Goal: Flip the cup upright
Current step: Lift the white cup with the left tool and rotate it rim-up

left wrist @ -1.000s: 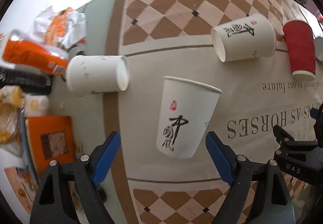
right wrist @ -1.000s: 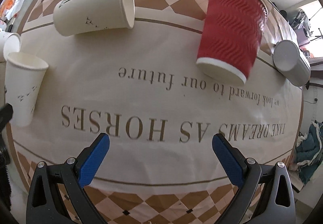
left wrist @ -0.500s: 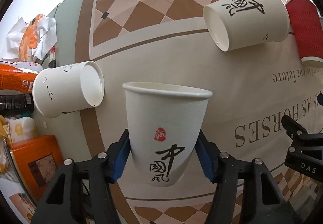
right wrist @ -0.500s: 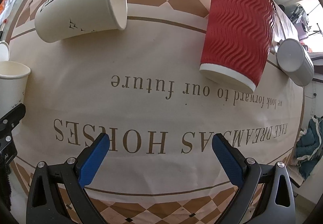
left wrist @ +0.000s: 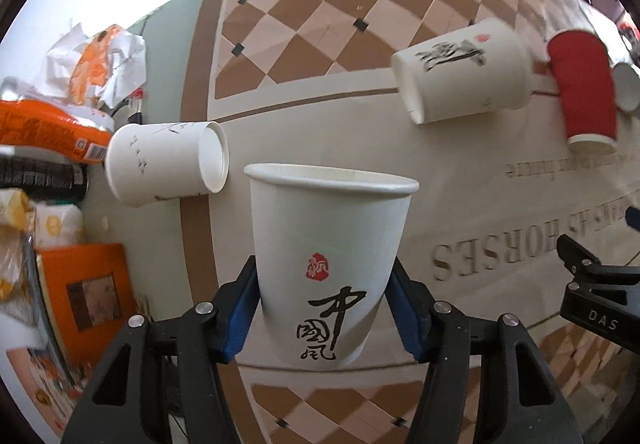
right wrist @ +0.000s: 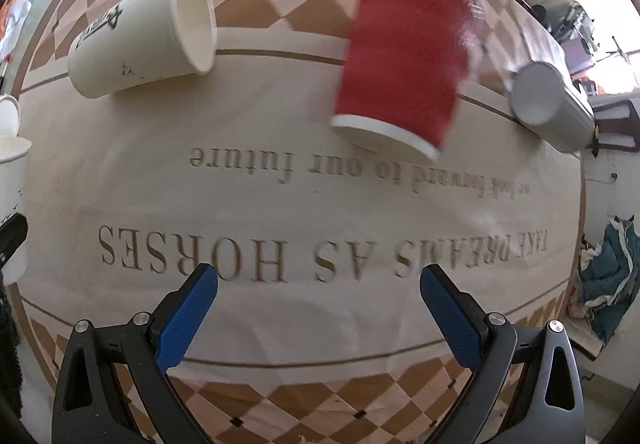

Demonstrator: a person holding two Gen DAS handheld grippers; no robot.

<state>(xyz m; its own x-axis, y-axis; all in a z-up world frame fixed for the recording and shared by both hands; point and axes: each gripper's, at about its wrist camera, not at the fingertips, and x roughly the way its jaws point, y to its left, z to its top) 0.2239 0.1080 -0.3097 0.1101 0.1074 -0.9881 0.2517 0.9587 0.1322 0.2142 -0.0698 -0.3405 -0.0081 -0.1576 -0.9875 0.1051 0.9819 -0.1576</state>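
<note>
1. A white paper cup with black calligraphy and a red seal [left wrist: 328, 264] is clamped upright between the blue pads of the left gripper [left wrist: 324, 308], mouth up, near centre on the printed beige tablecloth [left wrist: 480, 179].
2. The right gripper [right wrist: 318, 308] is held wide open with nothing between its pads, above the tablecloth lettering.
3. A second white paper cup [left wrist: 166, 163] is seen on its side at far left, a third [right wrist: 146, 39] on its side further back.
4. A red ribbed paper cup [right wrist: 404, 55] is seen mouth down at far right, blurred.
</note>
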